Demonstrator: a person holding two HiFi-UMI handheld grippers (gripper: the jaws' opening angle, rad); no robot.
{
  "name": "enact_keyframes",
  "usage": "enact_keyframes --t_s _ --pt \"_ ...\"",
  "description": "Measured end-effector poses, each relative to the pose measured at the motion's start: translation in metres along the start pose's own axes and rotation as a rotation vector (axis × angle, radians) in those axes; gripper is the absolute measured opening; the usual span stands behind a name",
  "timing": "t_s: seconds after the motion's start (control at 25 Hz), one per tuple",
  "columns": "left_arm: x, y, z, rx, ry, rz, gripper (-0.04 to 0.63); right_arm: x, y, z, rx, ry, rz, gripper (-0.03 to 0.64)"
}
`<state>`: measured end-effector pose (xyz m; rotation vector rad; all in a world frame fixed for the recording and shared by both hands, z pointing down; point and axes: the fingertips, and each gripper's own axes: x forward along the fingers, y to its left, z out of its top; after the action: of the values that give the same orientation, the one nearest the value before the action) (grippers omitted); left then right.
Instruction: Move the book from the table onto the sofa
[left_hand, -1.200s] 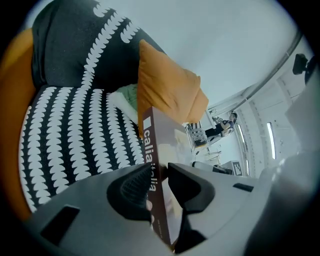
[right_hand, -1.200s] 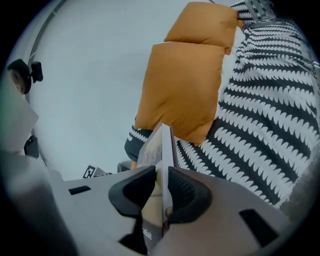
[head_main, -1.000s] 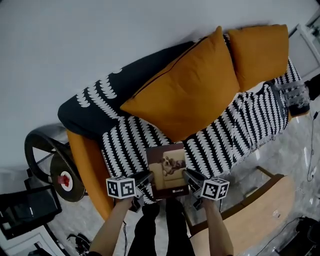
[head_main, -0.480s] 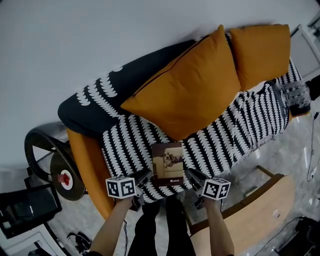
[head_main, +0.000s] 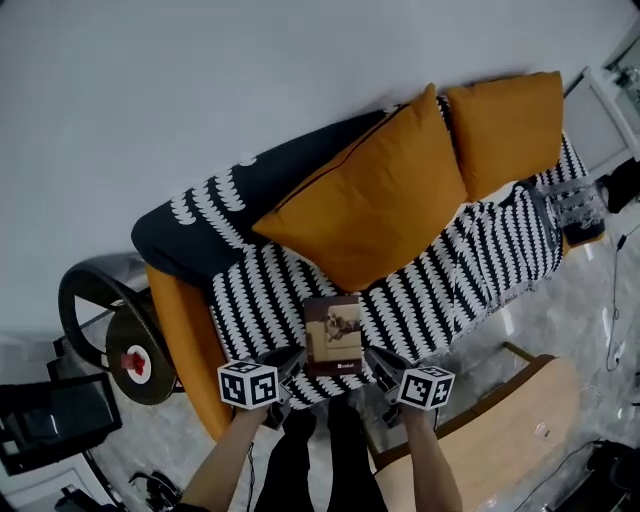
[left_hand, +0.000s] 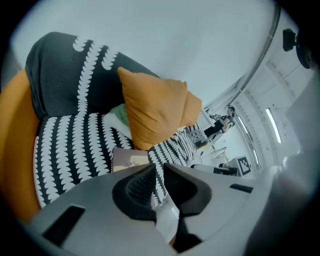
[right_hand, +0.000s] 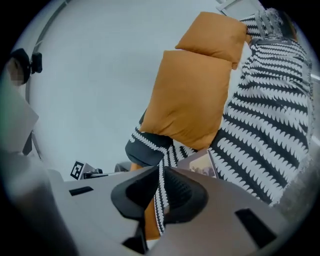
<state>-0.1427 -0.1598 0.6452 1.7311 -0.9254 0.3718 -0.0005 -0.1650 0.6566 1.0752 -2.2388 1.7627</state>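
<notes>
And there it is: the book (head_main: 334, 335) lies flat, picture side up, on the sofa (head_main: 250, 300), on its black-and-white patterned cover near the front edge of the seat, just below the big orange cushion (head_main: 370, 200). The wooden table (head_main: 500, 430) sits at lower right, well apart from the book, so we judge the move as good as done. Our left gripper (head_main: 288, 358) is just off the book's lower left corner and our right gripper (head_main: 378, 358) just off the lower right, both clear of it. In the left gripper view the jaws are closing down to a narrow slit, with only patterned cover showing through. The right gripper view tells the same: jaws closing, nothing between them. We hold nothing in either. We read this book as thin, light and stiff, with a smooth cover that may slip on the pads. If it needs shifting, we would pinch the 2 side edges near the lower corners, 1 gripper each, since the soft seat should let a jaw dip under the edge
</notes>
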Motion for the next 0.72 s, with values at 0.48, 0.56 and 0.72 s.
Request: enact_keyframes --t_s 0.48,0.56,0.72 --pt "-0.061 -0.075 0.019 0.133 -0.075 -0.007 0.015 -0.049 0.084 0.009 -0.113 -0.038 0.025 0.023" --pt "-0.072 -0.094 0.023 0.166 -0.086 -0.014 0.015 -0.058 0.101 0.010 -0.143 -0.047 0.032 0.023" --pt "-0.094 -0.136 0.033 0.251 -0.128 -0.032 0.015 -0.081 0.139 0.015 -0.219 -0.090 0.053 0.023"
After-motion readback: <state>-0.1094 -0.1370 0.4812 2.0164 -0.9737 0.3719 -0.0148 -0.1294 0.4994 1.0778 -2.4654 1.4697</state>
